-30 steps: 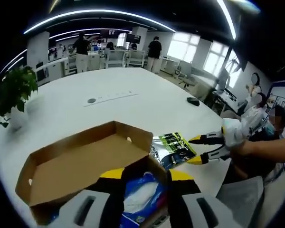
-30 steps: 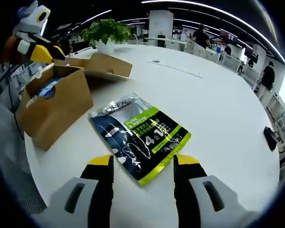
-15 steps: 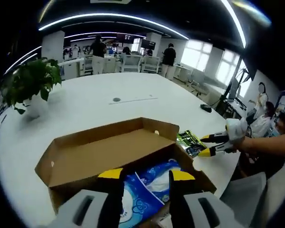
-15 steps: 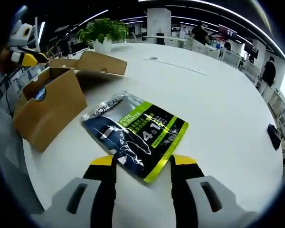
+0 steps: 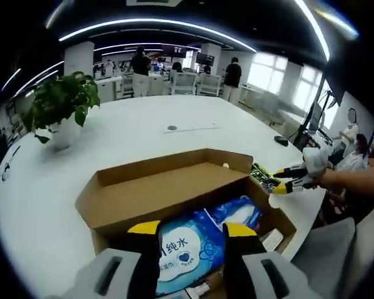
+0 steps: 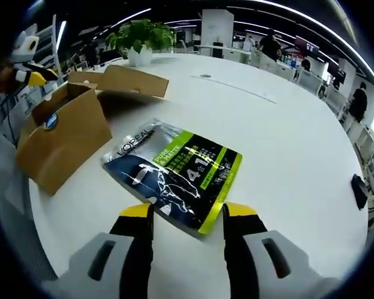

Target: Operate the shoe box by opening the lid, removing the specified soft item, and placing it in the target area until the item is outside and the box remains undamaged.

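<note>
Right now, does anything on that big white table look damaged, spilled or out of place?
Nothing stands out. The brown cardboard shoe box sits open and looks intact, with its lid folded back and a blue-and-white soft wipes pack inside. The black-and-green foil pouch lies flat on the white table beside it.

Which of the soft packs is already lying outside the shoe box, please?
The black and green L'Oreal pouch, flat on the white table beside the box. The blue and white wipes packs are inside the open box.
</note>
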Motion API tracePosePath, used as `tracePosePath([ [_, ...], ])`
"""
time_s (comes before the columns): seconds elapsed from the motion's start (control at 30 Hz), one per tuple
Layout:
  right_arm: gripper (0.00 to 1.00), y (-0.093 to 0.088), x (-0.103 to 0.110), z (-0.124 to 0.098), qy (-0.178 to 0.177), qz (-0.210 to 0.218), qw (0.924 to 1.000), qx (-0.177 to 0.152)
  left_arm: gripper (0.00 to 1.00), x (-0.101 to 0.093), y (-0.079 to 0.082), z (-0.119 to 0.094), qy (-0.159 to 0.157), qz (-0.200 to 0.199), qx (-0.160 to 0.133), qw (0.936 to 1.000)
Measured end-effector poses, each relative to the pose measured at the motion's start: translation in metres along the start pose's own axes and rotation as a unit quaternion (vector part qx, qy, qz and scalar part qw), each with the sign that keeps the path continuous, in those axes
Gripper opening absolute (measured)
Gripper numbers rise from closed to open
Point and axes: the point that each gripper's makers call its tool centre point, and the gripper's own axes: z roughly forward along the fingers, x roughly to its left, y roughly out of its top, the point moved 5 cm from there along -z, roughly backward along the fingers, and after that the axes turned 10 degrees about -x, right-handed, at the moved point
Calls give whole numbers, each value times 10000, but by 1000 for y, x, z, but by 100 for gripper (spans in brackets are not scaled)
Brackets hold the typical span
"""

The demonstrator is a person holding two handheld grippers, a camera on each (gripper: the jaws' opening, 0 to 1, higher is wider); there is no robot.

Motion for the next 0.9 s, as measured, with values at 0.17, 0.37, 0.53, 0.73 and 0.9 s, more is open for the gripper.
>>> tracePosePath([
  [0.17,41,-3,4,-2,-22,-26,10000,24,39,1,-2,-4,21,15,-9,10000],
  [0.37,42,0,7,-7,-59,-45,10000,36,40,5,-3,-9,33,29,-32,10000],
  [0.53,43,7,7,-14,-113,-75,9999,-19,41,8,-3,-13,50,58,-63,10000],
  [0.73,45,22,14,-24,-124,-111,9998,-65,44,13,-7,-21,73,106,-63,9999],
  [0.9,45,38,24,-31,-59,-104,9998,-131,46,18,-10,-27,89,126,-66,9999],
])
